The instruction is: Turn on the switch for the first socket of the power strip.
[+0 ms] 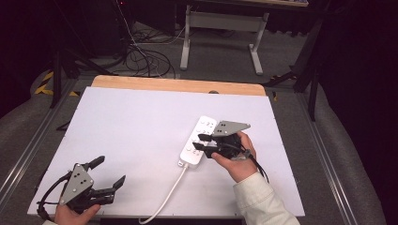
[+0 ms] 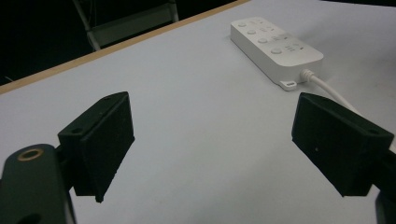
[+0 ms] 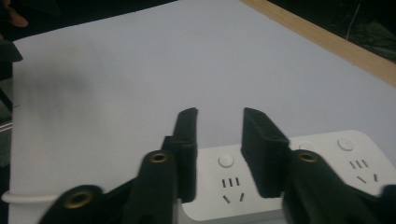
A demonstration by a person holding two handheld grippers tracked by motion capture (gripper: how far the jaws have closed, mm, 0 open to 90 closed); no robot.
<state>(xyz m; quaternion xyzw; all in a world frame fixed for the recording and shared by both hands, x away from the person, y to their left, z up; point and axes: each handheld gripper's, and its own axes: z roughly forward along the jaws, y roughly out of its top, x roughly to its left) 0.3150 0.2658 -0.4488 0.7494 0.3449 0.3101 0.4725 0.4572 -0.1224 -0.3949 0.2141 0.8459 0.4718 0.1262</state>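
Jaws of the right gripper (image 1: 201, 142) are narrowed over the power strip (image 1: 198, 140), not pinching; its long axis runs toward the tabletop's far edge. Left gripper (image 1: 109, 172) jaws are spread, well apart.

You're in a lab or test room, a recording setup, not a home. Your bench (image 1: 141, 117) is a plain white sheet over a wooden board whose edge (image 1: 178, 84) shows at the far side. Metal rails (image 1: 28, 145) run along both sides of it. The floor behind is grey carpet with a tangle of loose black cables (image 1: 145, 58) lying on it. Yellow-and-black hazard tape (image 1: 44, 82) marks the floor at the left. Dark stand legs (image 1: 58, 70) rise at the left and right, and black curtains or walls close off the background. A white-framed desk base (image 1: 225, 28) stands at the back.
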